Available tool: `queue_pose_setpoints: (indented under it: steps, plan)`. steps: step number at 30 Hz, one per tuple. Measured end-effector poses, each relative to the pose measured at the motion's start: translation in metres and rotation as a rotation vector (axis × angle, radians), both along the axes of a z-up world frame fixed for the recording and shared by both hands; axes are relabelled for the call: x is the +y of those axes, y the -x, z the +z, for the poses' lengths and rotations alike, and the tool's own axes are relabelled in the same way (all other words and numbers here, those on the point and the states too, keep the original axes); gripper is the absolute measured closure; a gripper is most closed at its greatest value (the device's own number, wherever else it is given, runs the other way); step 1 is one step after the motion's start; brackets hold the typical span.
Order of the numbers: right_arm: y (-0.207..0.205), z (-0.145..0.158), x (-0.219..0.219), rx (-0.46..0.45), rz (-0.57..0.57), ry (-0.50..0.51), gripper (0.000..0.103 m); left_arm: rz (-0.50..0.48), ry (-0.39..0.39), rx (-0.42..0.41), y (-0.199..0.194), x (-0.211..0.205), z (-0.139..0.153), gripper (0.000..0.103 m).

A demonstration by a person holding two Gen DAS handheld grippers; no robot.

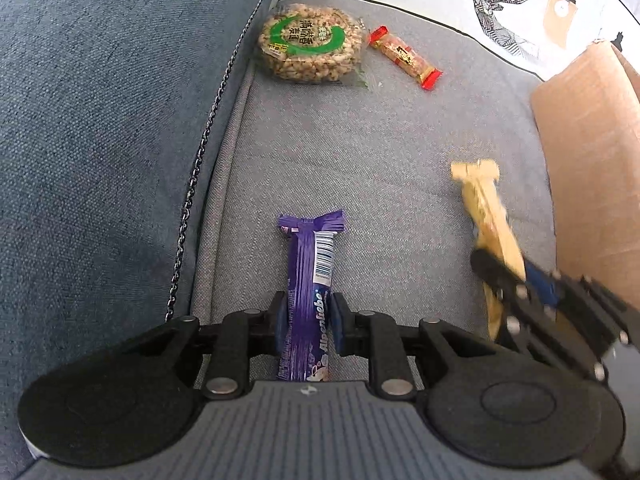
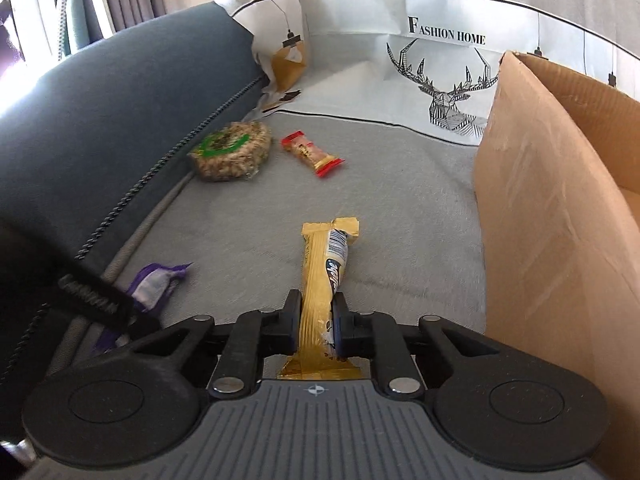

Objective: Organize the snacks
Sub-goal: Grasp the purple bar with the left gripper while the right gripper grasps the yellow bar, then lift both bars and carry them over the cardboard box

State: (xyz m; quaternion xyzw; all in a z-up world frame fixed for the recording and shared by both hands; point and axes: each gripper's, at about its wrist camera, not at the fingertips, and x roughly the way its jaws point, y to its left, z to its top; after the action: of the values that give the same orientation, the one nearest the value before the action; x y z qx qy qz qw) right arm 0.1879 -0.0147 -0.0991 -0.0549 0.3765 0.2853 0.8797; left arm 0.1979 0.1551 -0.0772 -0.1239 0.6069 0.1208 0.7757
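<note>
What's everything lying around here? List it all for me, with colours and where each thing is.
purple candy stick: one, purple, on the seat, clamped in the left gripper
yellow candy stick: one, yellow, on the seat, clamped in the right gripper
round rice cake: one, tan with a green label, by the armrest
red-ended snack bar: one, beside the cake
cardboard box: one, brown, right of the seat
deer-print cloth: one, white, behind
sofa: blue-grey
left gripper: black, shut
right gripper: black, shut
</note>
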Motion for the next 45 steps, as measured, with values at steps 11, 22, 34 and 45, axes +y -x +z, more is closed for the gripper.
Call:
queue_pose_setpoints:
  steps: [11,22,34,45]
  plan:
    - [0.057,0.016,-0.038,0.059,0.034,0.006,0.087,-0.092,0.009,0.051,0.004,-0.008,-0.003,0.079]
    - [0.085,-0.002,-0.058,0.118,0.024,0.029,0.085,-0.146,-0.037,0.081,0.005,-0.018,-0.004,0.075]
    - [0.073,-0.013,-0.058,0.138,0.002,0.037,0.069,-0.137,-0.022,0.085,-0.004,-0.016,-0.011,0.072]
    - [0.081,-0.007,-0.055,0.095,0.036,0.062,0.087,-0.108,-0.034,0.021,0.007,-0.008,0.002,0.086]
